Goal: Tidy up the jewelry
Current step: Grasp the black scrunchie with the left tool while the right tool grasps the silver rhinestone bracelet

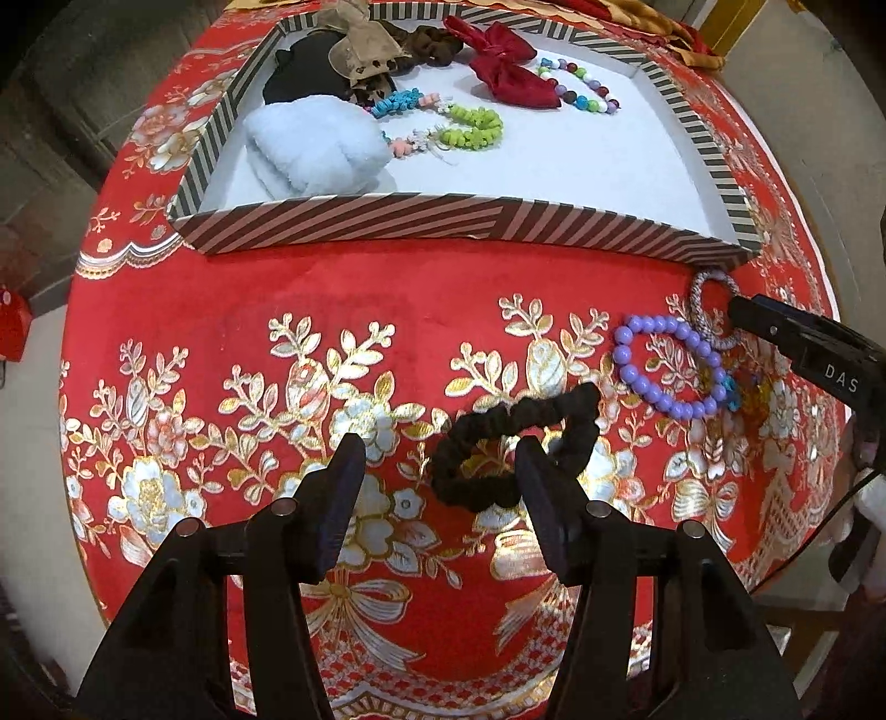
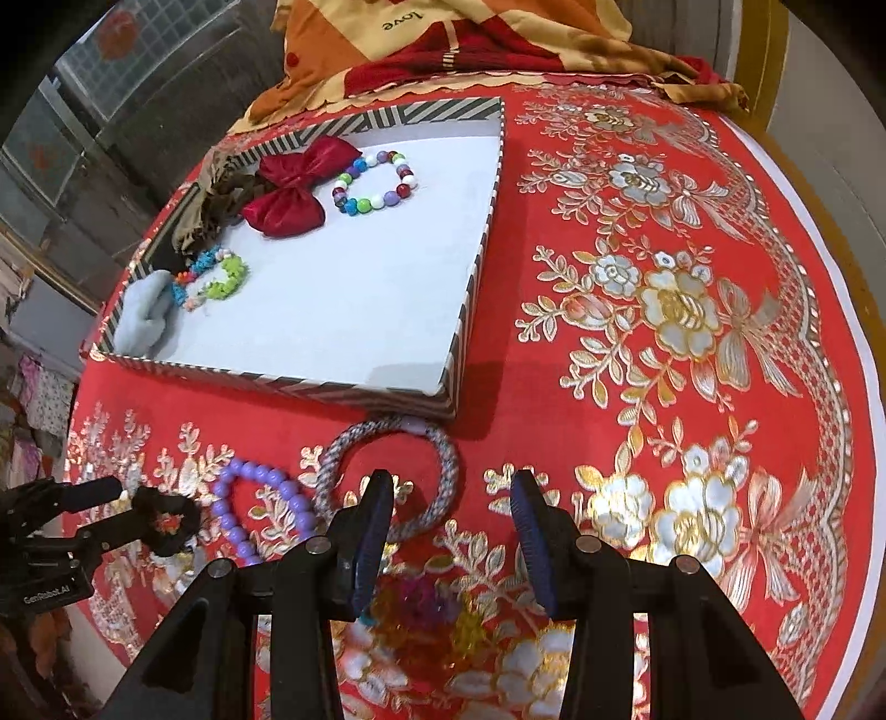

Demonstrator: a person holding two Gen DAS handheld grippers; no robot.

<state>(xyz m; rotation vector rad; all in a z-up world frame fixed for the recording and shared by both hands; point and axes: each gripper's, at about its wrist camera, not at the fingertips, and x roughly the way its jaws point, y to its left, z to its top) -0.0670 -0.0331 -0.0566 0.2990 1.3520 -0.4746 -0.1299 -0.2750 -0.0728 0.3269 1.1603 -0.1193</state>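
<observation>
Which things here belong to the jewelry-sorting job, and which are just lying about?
Part of the job:
- striped tray
- black scrunchie
- purple bead bracelet
- grey woven ring
- multicolour bead bracelet, already in the tray
- red bow, already in the tray
- left hand-held gripper
- right hand-held gripper

Just lying about:
- red floral tablecloth
- folded orange cloth
</observation>
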